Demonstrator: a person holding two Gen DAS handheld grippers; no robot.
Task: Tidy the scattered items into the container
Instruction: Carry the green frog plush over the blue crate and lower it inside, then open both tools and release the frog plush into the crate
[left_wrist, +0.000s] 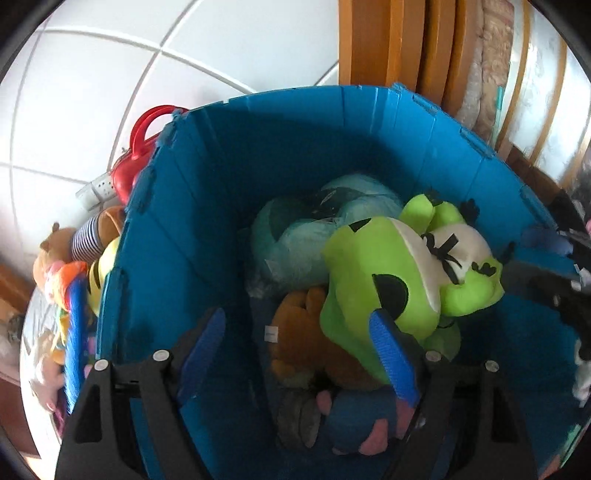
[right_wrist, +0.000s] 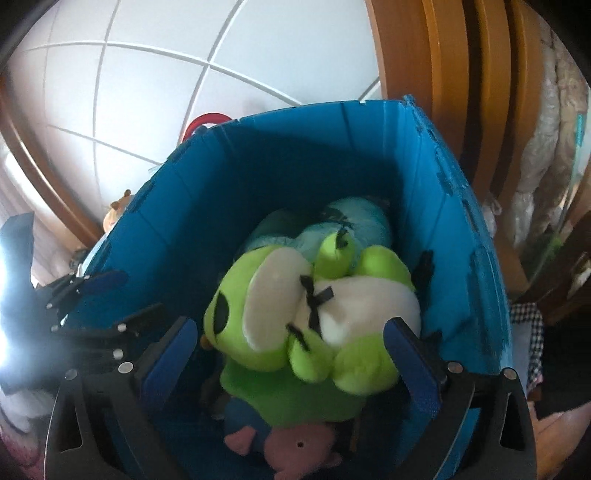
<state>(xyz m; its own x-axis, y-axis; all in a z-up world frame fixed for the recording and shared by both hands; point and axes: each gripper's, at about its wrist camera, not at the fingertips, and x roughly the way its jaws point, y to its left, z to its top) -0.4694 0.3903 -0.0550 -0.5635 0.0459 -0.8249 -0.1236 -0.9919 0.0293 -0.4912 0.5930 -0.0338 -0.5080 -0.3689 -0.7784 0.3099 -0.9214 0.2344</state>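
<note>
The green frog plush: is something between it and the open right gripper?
Nothing visible does. The green frog plush lies on top in the blue bin, right before the open right gripper.

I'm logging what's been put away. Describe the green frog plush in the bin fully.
The green frog plush is bright lime, soft fabric with a white belly, black oval eyes and a small black bow. It lies tumbled on its side on top of the pile inside the blue bin, resting on a pale blue plush, a brown one and a pink-and-blue one.
</note>
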